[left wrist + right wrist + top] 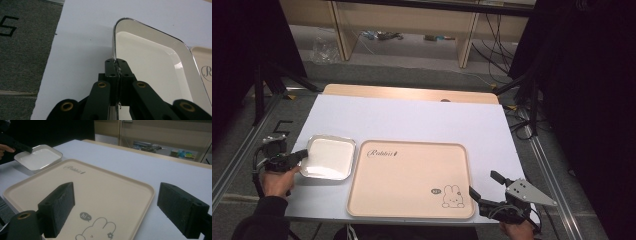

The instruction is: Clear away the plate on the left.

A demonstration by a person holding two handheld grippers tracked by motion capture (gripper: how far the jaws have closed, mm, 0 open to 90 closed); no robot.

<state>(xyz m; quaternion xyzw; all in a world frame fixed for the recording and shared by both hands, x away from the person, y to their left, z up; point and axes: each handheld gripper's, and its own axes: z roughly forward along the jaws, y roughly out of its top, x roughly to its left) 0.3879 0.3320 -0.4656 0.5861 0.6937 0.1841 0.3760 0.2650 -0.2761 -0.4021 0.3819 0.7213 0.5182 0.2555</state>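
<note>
Near right, my right gripper (484, 186) sits low at the table's edge, jaws spread wide and empty, aimed over the beige tray's (412, 176) near-right corner. At the left edge, my left hand (278, 180) reaches forward; the left gripper (301, 155) is clamped on the steel dish's (330, 157) left rim, beside the tray.

Surfaces, tabletop
Small tray (328, 157): shiny metal rim, glossy white inside. Beside it, beige tray (409, 179): smooth matt plastic. White table cover (412, 120): matt.
</note>
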